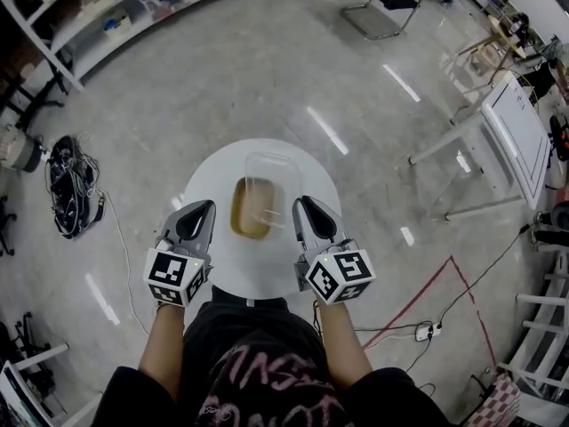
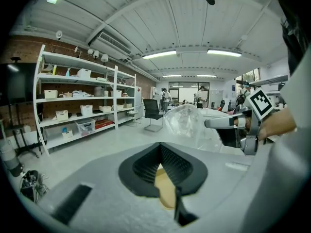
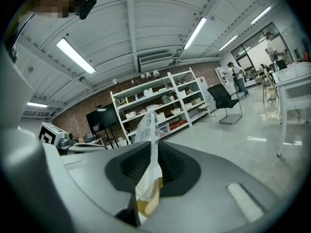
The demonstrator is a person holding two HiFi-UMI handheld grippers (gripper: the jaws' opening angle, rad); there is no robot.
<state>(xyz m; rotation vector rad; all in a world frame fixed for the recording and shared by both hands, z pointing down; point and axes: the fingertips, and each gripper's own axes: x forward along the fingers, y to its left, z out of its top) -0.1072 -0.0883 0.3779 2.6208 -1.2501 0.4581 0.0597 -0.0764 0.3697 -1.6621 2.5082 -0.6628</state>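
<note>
R gripper (image 1: 300, 201) is pinching the clear plastic bag (image 1: 258, 205) at its right edge. In the right gripper view the jaws are sitting closed on the film, w/ the bag (image 3: 148, 130) rising straight up out of the R gripper (image 3: 148, 188) and yellow-brown contents (image 3: 146, 205) sagging at the bottom.

L gripper (image 1: 211, 205) is sitting at the bag's left edge. In the left gripper view its jaws are pressing nearly together, w/ only a tan-brown bit of the bag showing in the narrow gap of the L gripper (image 2: 165, 178). The puffed clear part of the bag (image 2: 187, 123) is bulging up just beyond, to the right, and the R gripper (image 2: 228, 123) is showing past it.

Bag is hanging between the two grippers, over the middle of the round white table (image 1: 267, 278), w/ the yellow-brown contents (image 1: 251, 212) pooling toward its left half. Can't tell whether it's touching the tabletop.

Person is standing at the table's near side, forearms reaching out over the rim.

Around it:
- White shelving (image 1: 116, 16) w/ bins is running along the far-left wall.
- Black chair (image 1: 382, 3) is standing at the far side.
- Heap of cables (image 1: 71, 185) is lying on the grey floor (image 1: 222, 78) at left.
- White desk (image 1: 511, 123) is standing at right.
- Red floor lines (image 1: 427, 287) and a power strip (image 1: 425, 331) are lying near right.
</note>
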